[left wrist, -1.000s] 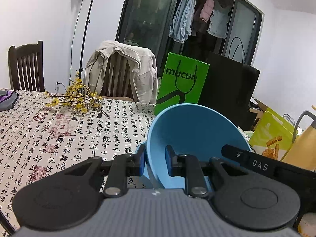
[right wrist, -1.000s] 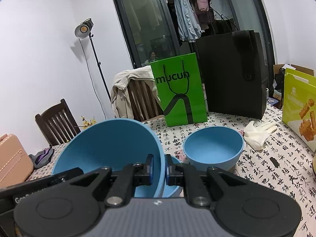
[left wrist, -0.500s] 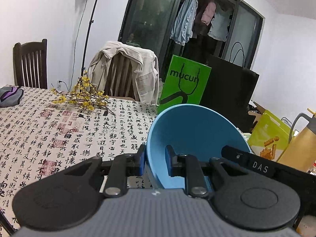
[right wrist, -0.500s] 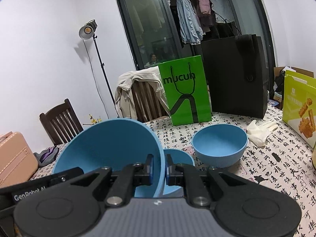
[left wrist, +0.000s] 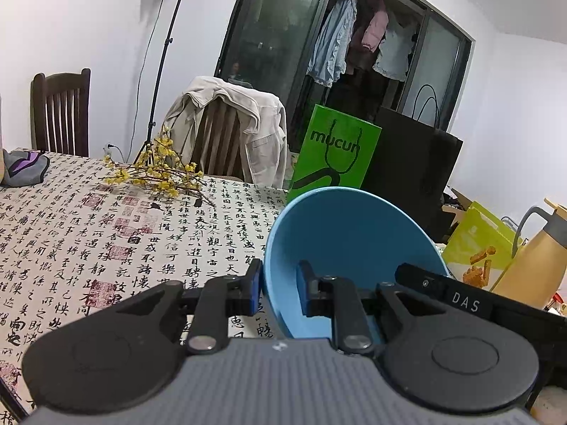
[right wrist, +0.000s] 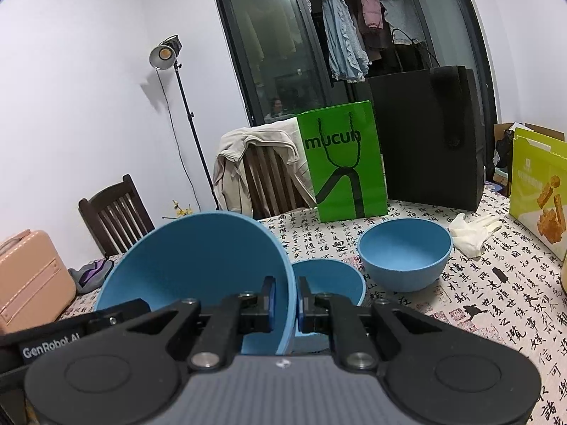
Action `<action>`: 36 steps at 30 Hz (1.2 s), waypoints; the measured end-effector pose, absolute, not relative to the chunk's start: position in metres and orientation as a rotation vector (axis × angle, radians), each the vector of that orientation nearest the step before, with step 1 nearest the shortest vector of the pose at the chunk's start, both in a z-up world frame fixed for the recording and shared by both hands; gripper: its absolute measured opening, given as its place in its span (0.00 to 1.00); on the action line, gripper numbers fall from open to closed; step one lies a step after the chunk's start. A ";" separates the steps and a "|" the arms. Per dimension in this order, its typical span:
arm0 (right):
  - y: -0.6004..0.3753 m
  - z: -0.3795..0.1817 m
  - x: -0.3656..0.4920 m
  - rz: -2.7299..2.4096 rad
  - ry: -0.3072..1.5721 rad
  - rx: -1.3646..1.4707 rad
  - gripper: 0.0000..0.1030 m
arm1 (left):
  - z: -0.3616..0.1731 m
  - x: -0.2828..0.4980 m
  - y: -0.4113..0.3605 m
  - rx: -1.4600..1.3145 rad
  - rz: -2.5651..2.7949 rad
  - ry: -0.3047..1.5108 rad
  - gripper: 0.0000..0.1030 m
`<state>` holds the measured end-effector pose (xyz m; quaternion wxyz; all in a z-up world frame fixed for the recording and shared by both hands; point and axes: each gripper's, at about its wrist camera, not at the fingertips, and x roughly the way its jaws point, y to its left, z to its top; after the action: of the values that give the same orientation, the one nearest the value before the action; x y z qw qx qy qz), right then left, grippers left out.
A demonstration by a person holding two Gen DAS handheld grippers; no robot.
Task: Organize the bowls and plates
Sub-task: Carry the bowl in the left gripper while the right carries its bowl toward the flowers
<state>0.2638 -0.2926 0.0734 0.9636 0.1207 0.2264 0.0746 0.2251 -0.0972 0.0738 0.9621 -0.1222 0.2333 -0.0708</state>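
both hand-held grippers clamp the same big blue bowl (right wrist: 198, 269), one on each side of the rim. left hand-held gripper (left wrist: 280, 288) is narrow, pads pinching the wall at the bowl's left edge; right hand-held gripper (right wrist: 285, 304) is nearly shut on the thin right edge. bowl is tipped up on edge, off the desk (left wrist: 71, 233), mouth facing the cameras.

handling, my read: looks like matte plastic or melamine, stiff, light, not very fragile. thin wall, smooth surface, so a rim pinch can slip or let it pivot; two opposed rim grips is the sane choice. keep it from swinging.

count, blue bowls visible: three. the held one, a smaller bowl (right wrist: 329, 279) on the desk right behind it, a mid-size bowl (right wrist: 405, 258) further right, apart from it. plates: none in view. likely nest target is one of those two.
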 end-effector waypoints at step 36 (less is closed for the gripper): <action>-0.233 0.063 0.232 0.190 0.493 0.204 0.11 | 0.062 0.183 -0.032 -0.316 -0.124 0.461 0.20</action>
<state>0.2325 -0.2330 0.0634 0.9602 0.1004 0.2433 0.0939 0.1832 -0.0321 0.0620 0.9593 -0.1561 0.2274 -0.0613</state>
